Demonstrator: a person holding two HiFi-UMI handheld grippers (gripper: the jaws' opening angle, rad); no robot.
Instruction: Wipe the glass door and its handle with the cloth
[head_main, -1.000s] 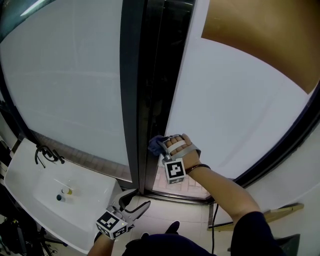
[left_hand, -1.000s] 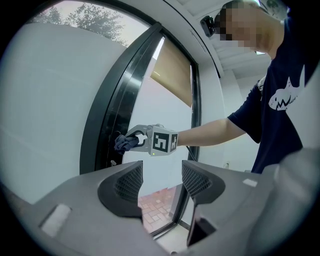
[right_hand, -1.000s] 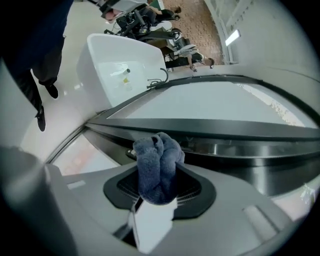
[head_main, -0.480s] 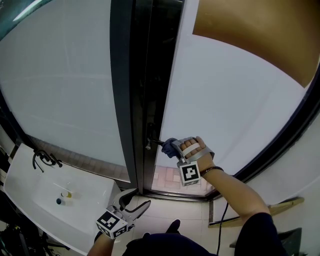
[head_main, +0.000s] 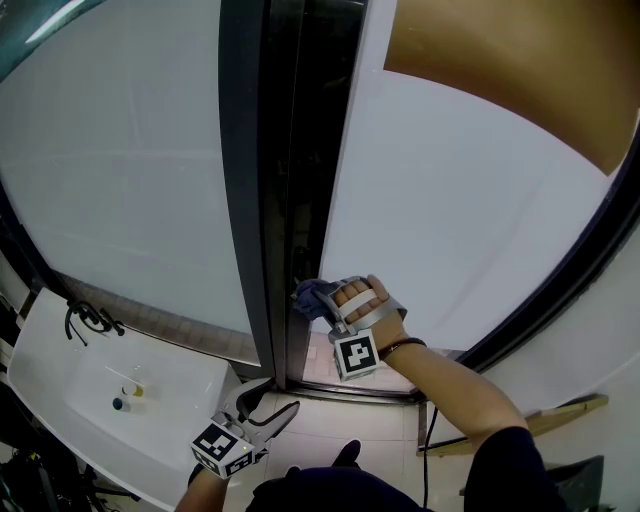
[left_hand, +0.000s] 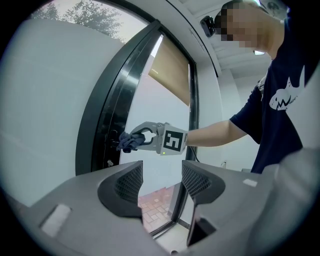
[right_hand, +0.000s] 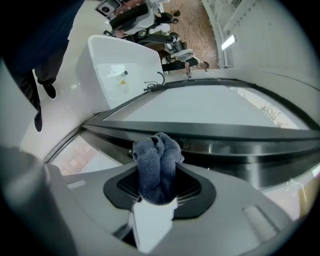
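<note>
Item: dark blue-grey terry cloth, bunched into a wad. Location: clamped between the jaws of the right gripper, with its free end standing out past the tips and pressed to the dark vertical edge of the frosted white glass door in its black frame, low on the door and near the floor. Handle: a small metal fitting shows on that dark edge just beside the cloth; whether the cloth touches it cannot be told. Handling, cloth: judged light, soft and compressible. It conforms readily to edges and hardware but may drag out of a shallow grip, so it is best held deep across its folded middle, as it is now, with a padded end left proud. Handling, door: judged rigid, smooth and slippery, with breakable glass. The panel may swing under a sideways push, so contact should be made through the cloth only, never with the bare jaw tips. Left gripper: jaws wide apart with nothing between them, held low near the person's body, well apart from the door and idle.
</note>
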